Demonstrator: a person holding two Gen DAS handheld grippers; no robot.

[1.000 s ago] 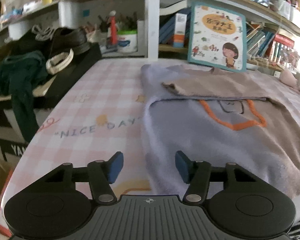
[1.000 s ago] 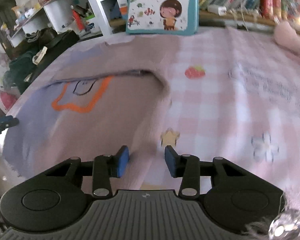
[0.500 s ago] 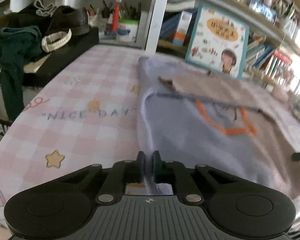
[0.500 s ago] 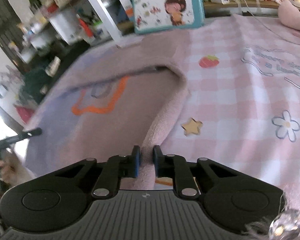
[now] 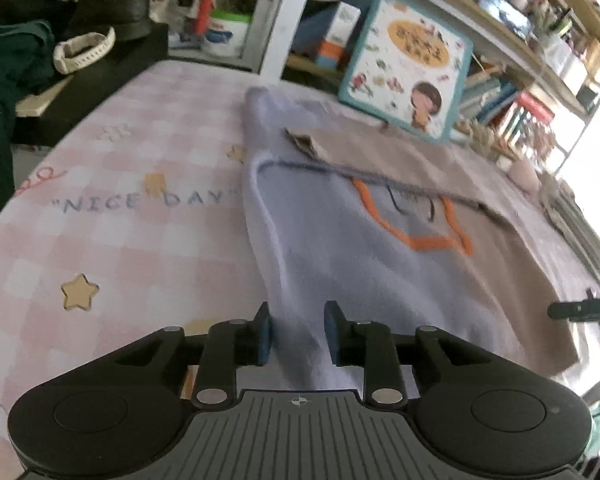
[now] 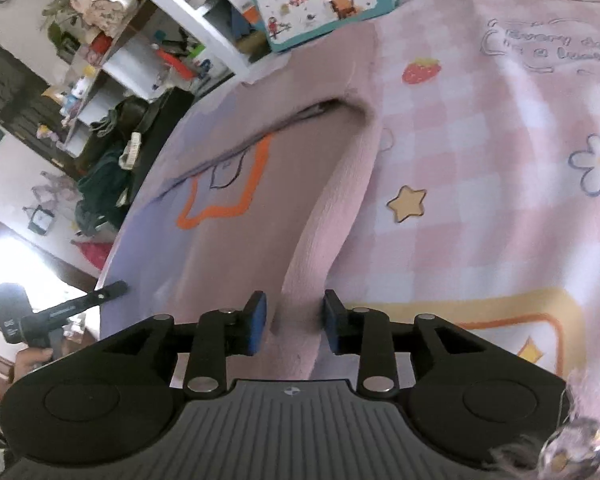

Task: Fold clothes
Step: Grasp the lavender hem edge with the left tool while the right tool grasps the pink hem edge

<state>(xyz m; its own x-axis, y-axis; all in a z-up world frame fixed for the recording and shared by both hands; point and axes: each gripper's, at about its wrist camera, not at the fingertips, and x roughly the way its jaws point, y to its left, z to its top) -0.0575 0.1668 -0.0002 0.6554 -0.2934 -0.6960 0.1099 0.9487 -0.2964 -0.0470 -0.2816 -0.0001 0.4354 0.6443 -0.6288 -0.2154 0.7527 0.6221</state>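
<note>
You are at the bottom-hem stage of folding the sweater (image 5: 380, 264): it lies flat on the pink checked bench (image 5: 140, 184), sleeves already laid across the chest above the orange outline, and each near corner of the hem runs up into one of your tools.

Your left hand-held gripper (image 5: 296, 330) has its blue pads parted, with the lavender edge of the sweater bunched in the gap. The cloth seems to brush the left pad, but the frame is blurred, so you cannot count on a real pinch. Your right hand-held gripper (image 6: 294, 322) stands the same way: pads apart, the pink rolled edge of the sweater (image 6: 332, 216) rising between them, not clearly squeezed from either side.

As I judge it, your next move calls for a firm grip on both corners. Press each pair of pads together on the hem, then lift both evenly and carry the hem away from you toward the collar, near the picture book (image 5: 408, 68). Keep the two hands level so the fold line stays straight and the tucked sleeves do not slide out.
</note>
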